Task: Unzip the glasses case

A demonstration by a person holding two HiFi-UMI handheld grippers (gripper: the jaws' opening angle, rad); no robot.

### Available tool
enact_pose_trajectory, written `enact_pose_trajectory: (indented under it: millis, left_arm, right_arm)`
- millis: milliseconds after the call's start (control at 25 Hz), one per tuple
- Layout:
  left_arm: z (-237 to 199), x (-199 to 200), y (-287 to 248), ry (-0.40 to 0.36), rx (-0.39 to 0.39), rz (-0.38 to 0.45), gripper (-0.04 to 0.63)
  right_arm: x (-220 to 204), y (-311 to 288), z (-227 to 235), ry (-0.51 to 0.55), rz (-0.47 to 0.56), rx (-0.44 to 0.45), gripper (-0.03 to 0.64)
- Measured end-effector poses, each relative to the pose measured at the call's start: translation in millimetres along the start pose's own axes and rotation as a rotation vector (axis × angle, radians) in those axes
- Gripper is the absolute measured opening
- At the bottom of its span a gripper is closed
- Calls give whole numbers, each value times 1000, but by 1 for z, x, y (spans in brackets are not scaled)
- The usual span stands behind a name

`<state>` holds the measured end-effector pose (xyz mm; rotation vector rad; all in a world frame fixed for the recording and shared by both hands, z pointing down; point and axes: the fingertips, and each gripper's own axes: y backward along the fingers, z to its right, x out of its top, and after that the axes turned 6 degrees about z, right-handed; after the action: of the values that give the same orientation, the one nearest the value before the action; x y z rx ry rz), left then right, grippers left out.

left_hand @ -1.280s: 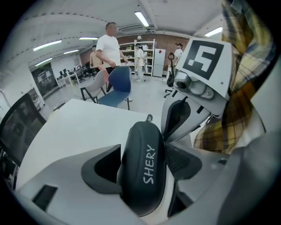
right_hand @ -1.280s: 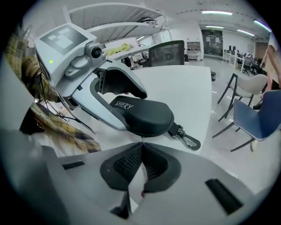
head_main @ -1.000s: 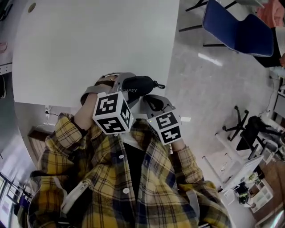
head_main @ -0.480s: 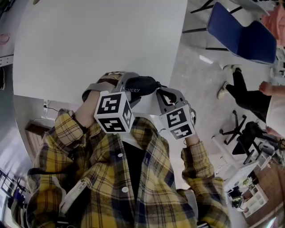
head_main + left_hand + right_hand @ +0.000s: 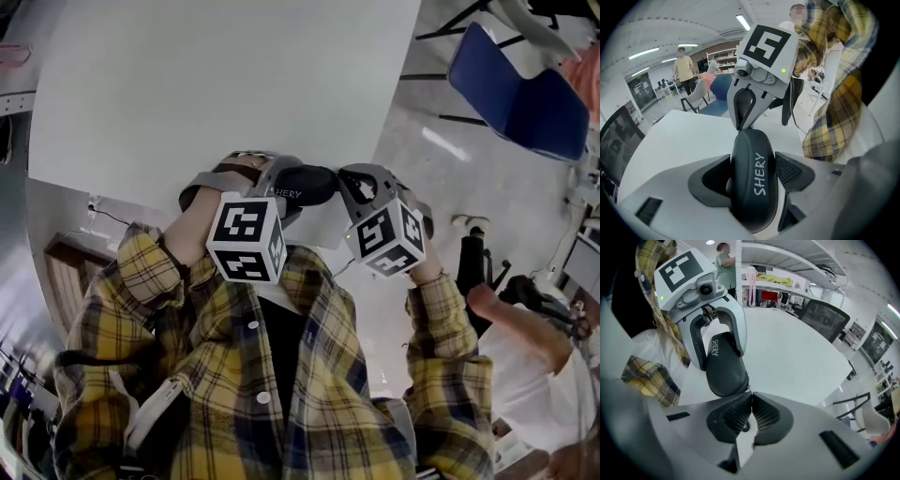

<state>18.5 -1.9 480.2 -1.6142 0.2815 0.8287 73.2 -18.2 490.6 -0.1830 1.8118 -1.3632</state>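
The black glasses case was off the white tabletop, held in the air near the person's chest. The left hand-held gripper clamped it across its middle, one pad on each broad side. The right hand-held gripper was clenched at the case's end, apparently pinching the small zipper pull. The case looked light, with a smooth, fairly stiff shell, so it would likely twist unless gripped firmly mid-body while the pull followed the seam.
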Motion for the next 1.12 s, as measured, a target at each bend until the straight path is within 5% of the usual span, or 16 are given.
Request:
enact_pose_trajectory:
  millis: [320, 560, 760, 920, 1120]
  left_arm:
    - [-2, -1, -1, 2, 0, -1, 310]
    - [-3, 0, 2, 22, -5, 37, 311]
    - [-2, -1, 25, 90, -19, 100, 311]
    - [-7, 28, 54, 193, -1, 211, 311]
    - [-25, 92, 109, 372, 47, 474, 310]
  right_arm:
    - [7, -11, 7, 138, -4, 81, 2]
    - [5, -8, 7, 37, -14, 103, 8]
    - [23, 16, 6, -56, 43, 37, 23]
    - [40, 48, 18, -192, 155, -49, 29]
    - [92, 110, 43, -383, 417, -193, 29]
